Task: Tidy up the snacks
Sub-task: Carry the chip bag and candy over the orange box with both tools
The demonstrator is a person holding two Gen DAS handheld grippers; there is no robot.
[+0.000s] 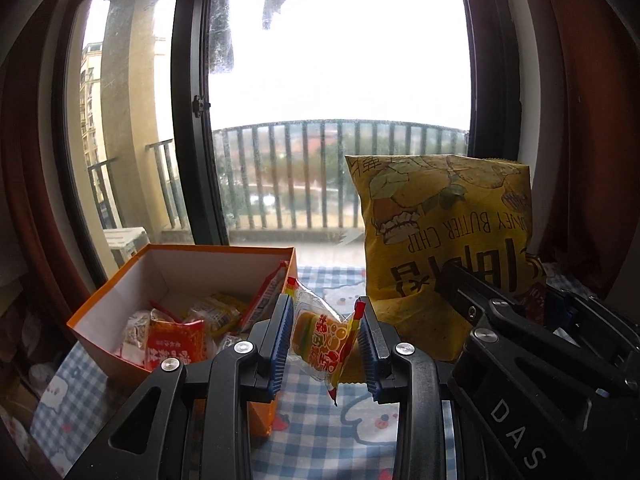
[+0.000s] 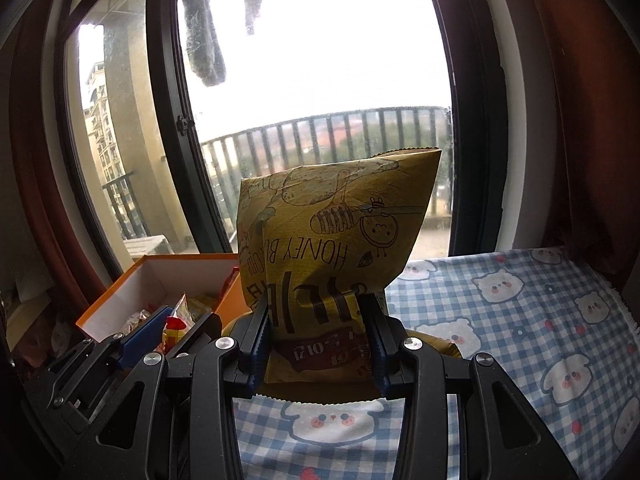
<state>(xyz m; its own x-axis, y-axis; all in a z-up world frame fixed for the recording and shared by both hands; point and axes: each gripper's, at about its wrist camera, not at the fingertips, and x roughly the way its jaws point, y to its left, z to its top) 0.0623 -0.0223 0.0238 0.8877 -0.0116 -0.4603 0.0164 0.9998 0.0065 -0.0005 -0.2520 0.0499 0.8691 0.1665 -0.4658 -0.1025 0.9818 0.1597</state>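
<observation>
Right wrist — claw (image 2: pixel 316 340) clamping chip bag (image 2: pixel 332 232)

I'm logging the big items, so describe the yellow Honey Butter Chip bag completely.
The yellow chip bag is a puffy, pillow-shaped packet of matte film with line drawings of a honey dipper, a bee and chips, the words HONEY BUTTER CHIP, large black Korean lettering and a dark red patch. It stands on end with its print upside down, over the blue checked tablecloth, to the right of the orange box. The right gripper is clamped on its lower end, creasing the film; the far, upper seam is serrated.
</observation>
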